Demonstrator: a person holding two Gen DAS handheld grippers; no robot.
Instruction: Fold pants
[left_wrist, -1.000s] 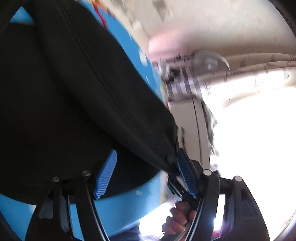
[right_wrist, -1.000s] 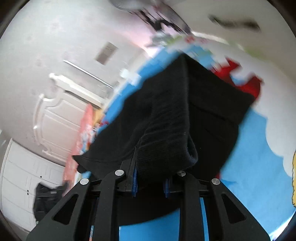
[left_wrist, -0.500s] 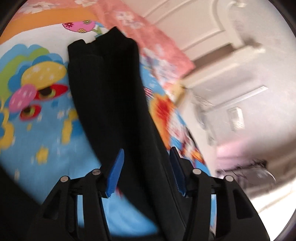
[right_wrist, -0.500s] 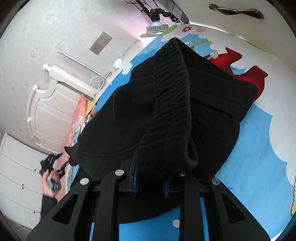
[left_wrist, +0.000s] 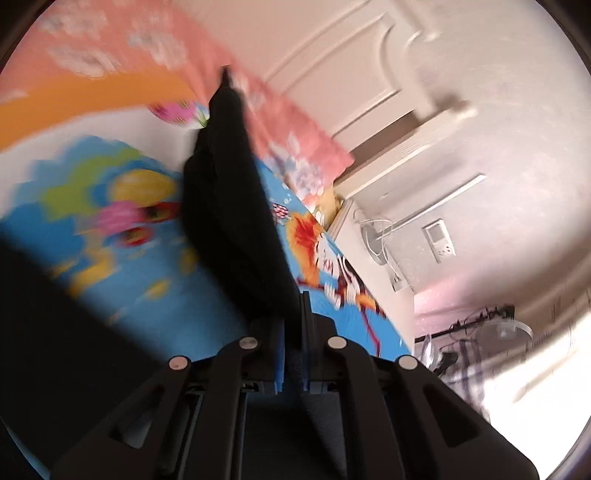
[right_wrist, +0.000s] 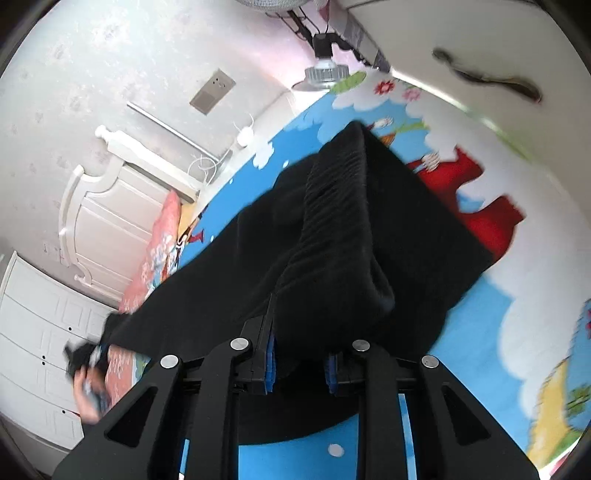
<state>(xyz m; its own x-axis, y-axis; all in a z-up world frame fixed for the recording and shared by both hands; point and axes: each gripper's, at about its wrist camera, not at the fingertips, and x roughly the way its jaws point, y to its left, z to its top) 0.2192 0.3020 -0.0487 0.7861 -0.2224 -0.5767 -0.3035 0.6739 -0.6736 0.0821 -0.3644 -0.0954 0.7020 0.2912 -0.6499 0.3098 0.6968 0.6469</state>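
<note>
The black pants lie across a cartoon-print sheet. In the right wrist view my right gripper is shut on the bunched ribbed waistband, and cloth drapes over both blue pads. From there one leg stretches left to my left gripper, small and blurred in a hand. In the left wrist view my left gripper has its jaws closing tight on the pants leg. Black cloth is pinched between the blue pads and runs away up the bed.
The sheet is blue with bright cartoon figures. A pink floral quilt lies by the white headboard. A white wardrobe stands at the left. A fan stands beyond the bed's far end. A dark blurred mass fills the left view's lower left.
My left gripper swung away from the pants' wide end to along one leg, then went from open to shut on the leg cloth. My right gripper keeps its hold on the waistband.
</note>
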